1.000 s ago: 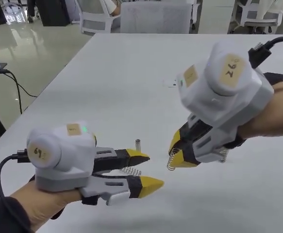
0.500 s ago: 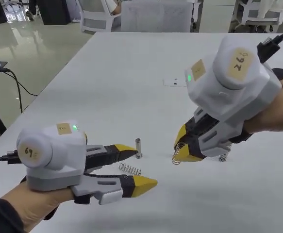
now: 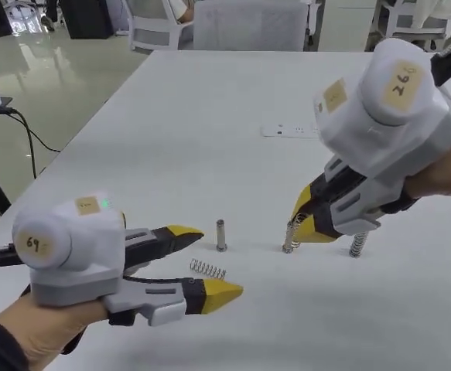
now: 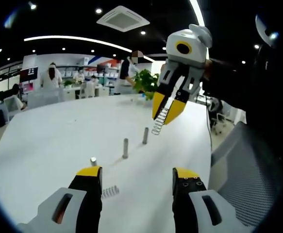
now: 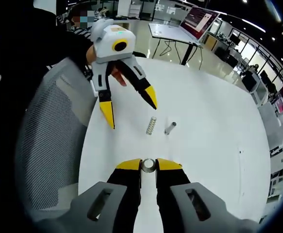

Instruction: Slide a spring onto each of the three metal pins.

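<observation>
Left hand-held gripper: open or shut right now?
Open. The left hand-held gripper has its yellow-tipped jaws spread wide in the head view and its own view, a loose spring lying on the table between them.

On the white flat tabletop, three short upright metal pins stand in a row. A sleeved coil spring sits around the right pin. A loose metal coil spring lies just before the left pin, between the left gripper's jaws. The right gripper, gripping a held spring, is at the middle pin.
</observation>
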Demonstrator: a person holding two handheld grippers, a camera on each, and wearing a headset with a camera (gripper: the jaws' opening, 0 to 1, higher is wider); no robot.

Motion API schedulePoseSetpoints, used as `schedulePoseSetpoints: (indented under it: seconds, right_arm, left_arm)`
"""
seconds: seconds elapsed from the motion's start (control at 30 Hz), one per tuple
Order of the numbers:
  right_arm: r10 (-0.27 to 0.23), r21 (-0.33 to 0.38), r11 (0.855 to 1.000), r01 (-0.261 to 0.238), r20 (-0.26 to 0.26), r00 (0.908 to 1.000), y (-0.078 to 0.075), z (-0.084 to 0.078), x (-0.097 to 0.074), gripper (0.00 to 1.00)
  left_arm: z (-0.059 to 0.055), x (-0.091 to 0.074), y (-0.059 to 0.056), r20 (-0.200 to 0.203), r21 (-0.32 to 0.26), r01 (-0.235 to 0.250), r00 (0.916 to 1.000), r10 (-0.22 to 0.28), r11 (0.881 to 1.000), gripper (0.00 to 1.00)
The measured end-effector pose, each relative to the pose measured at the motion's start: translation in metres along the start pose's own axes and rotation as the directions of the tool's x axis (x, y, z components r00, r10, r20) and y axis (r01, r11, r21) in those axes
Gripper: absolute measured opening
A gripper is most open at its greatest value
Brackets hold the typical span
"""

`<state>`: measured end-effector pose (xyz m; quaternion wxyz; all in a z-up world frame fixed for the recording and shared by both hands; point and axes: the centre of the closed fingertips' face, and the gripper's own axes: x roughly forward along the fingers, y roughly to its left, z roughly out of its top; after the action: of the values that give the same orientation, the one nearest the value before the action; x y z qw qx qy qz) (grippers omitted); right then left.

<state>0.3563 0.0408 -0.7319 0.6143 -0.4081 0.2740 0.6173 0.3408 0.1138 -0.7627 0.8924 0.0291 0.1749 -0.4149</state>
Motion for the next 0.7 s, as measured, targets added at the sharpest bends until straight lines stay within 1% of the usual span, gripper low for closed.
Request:
schedulePoseSetpoints:
  seconds: [0.27, 0.4, 0.57, 0.7]
  right_arm:
    - [-0.014, 0.018, 1.0, 0.014, -0.004, 0.9999, -0.008, -0.004, -0.003, 0.08]
    - [-0.019, 0.027, 0.999, 0.019, -0.007, 0.9998, -0.011, -0.007, -0.003, 0.08]
    - [-0.024, 0.033, 0.999, 0.025, -0.011, 0.9996, -0.016, -0.009, -0.003, 0.08]
    - [-0.028, 0.041, 0.999, 0.028, -0.014, 0.9995, -0.021, -0.011, -0.001, 0.08]
  left_arm:
    - [0.0, -0.001, 0.002, 0.006, -0.01, -0.021, 0.9998, 0.021, 1.0, 0.57]
    - [-0.003, -0.001, 0.004, -0.001, -0.014, -0.031, 0.9995, 0.031, 0.999, 0.6]
    - [-0.005, -0.002, 0.006, -0.003, -0.017, -0.04, 0.9992, 0.04, 0.999, 0.61]
    - [-0.006, -0.002, 0.005, -0.007, -0.02, -0.041, 0.9992, 0.041, 0.999, 0.62]
